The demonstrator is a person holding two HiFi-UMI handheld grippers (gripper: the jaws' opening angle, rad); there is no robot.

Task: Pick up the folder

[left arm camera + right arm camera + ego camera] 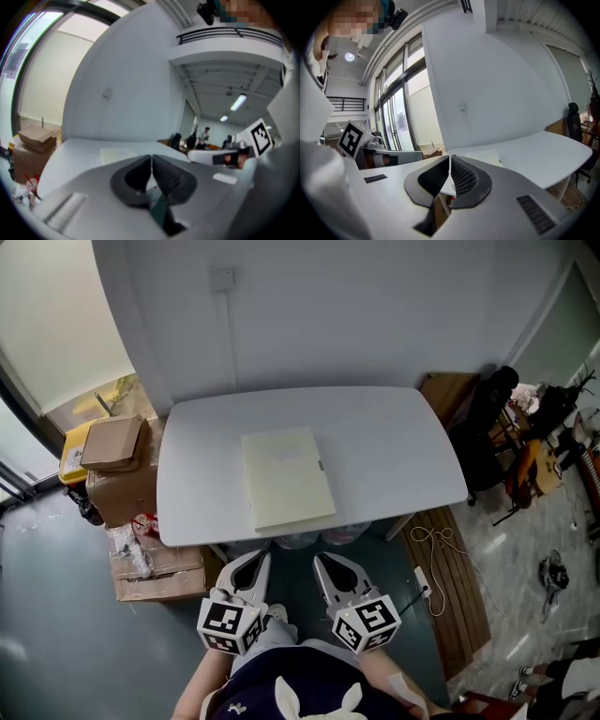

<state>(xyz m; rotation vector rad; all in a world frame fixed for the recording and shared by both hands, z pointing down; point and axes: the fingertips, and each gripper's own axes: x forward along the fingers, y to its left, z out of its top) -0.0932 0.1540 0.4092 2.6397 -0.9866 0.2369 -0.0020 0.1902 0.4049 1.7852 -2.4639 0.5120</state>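
Lying flat near the front edge of the pale grey tabletop (394, 442), the cream rectangular folder (286, 479) is left untouched; left tool (251, 561) and right tool (330, 562), both closed and empty, are held short of it, apparently on approach.

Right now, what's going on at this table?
A person stands at the near edge of a white table with a hand-held gripper in each hand. The left hand-held gripper and the right hand-held gripper are both shut and empty, side by side just short of the table edge and pointing toward it. The pale folder lies flat on the tabletop ahead of them, untouched, so the pick-up has not yet begun.
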